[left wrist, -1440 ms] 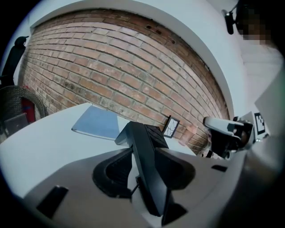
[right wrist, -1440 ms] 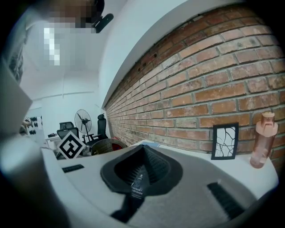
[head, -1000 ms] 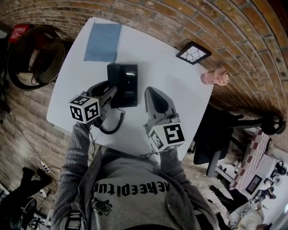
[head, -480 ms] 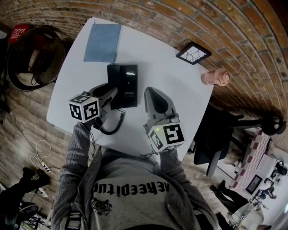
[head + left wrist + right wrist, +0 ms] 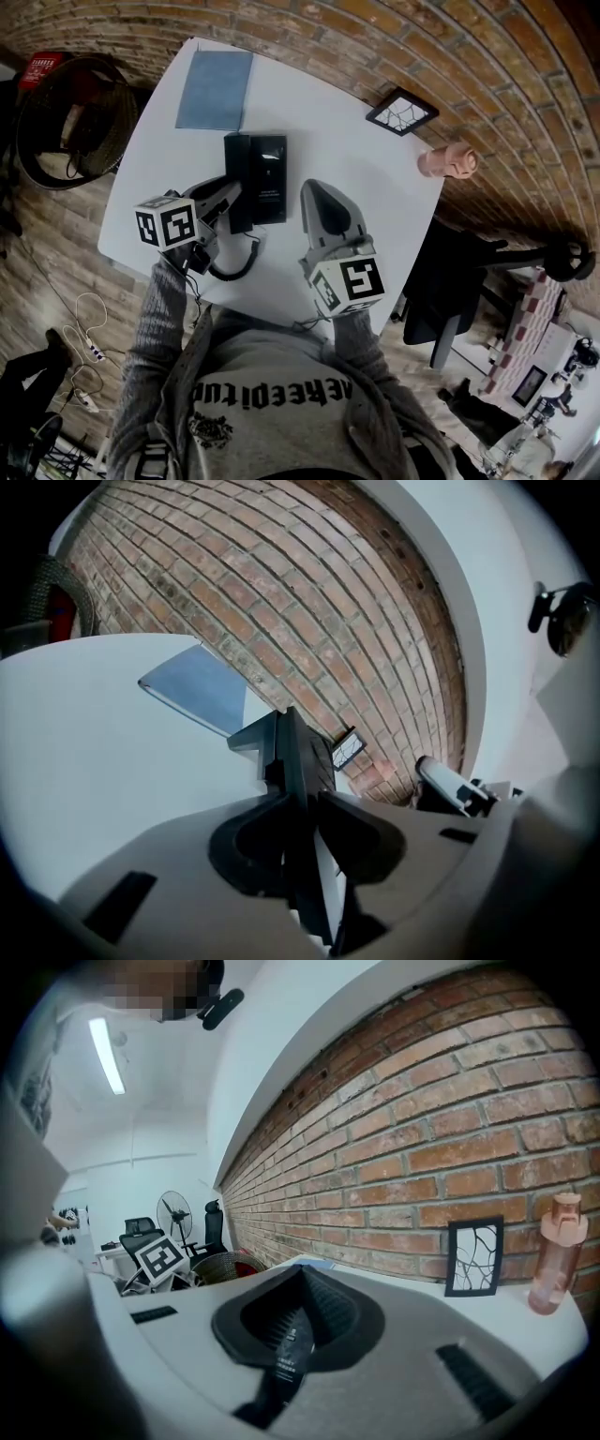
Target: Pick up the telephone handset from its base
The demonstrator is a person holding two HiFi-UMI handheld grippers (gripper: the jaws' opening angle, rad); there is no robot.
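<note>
Head view: one white bench [image 5: 356,159] carries one black telephone base [image 5: 270,178] with one handset [image 5: 235,164] lying along its left side, plus one blue pad [image 5: 214,89], one framed picture [image 5: 403,111] and one pink bottle [image 5: 448,161].

Left gripper view: the left gripper [image 5: 305,803] has just been closing its fingers [image 5: 246,841], which now clamp the handset.

Right gripper view: the right gripper [image 5: 302,1283] has its fingers together with nothing held.

On the bench [image 5: 328,150] the telephone base [image 5: 270,178] sits near the middle, with the handset [image 5: 236,157] lying along its left side. Behind them, toward the far left corner, lies a folder [image 5: 214,89]. In front of the base the cord [image 5: 234,269] curls on the bench. A picture frame [image 5: 402,111] stands right of the base by the brick wall [image 5: 375,37], and a bottle [image 5: 448,161] stands further right, at the bench's edge. A basket [image 5: 61,122] is left of the bench and a chair [image 5: 459,272] is to its right.
</note>
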